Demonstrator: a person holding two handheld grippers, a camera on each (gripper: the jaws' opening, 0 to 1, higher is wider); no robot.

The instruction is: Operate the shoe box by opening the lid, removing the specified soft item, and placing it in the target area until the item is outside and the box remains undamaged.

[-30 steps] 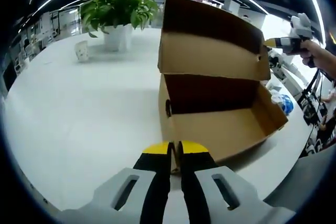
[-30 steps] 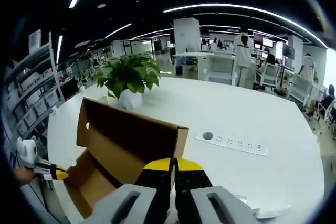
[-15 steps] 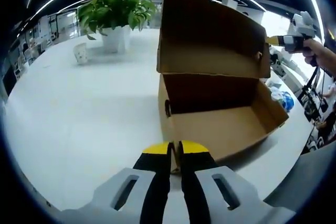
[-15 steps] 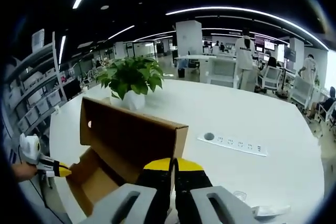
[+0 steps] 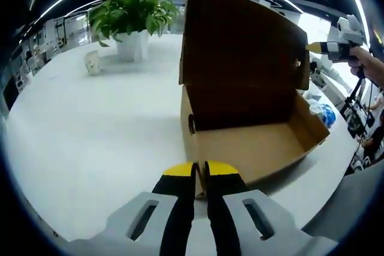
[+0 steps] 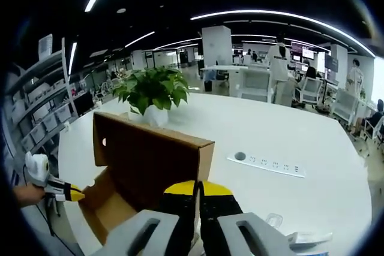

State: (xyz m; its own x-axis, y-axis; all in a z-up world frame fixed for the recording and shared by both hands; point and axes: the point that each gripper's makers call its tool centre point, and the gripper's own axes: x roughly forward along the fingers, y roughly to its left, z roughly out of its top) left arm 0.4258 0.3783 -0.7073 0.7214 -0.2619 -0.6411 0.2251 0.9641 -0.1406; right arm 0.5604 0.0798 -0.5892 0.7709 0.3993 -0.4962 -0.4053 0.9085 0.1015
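Here the shoe box [image 5: 252, 142] stands on the white table [image 5: 90, 136] with its lid [image 5: 240, 40] raised upright. The left hand-held gripper [image 5: 200, 175], jaws closed together, rests at the box's near edge, holding nothing visible. The right hand-held gripper [image 6: 198, 193], jaws also closed, sits at the lid's top edge. A potted plant [image 5: 133, 19] stands behind.

Brown cardboard shoe box [image 5: 252, 142] stands on the white table, a round hole in its near end wall. Hinged lid [image 5: 240, 37] is raised upright, its dark inner face toward the left gripper view. The visible interior floor is bare; cardboard appears undamaged
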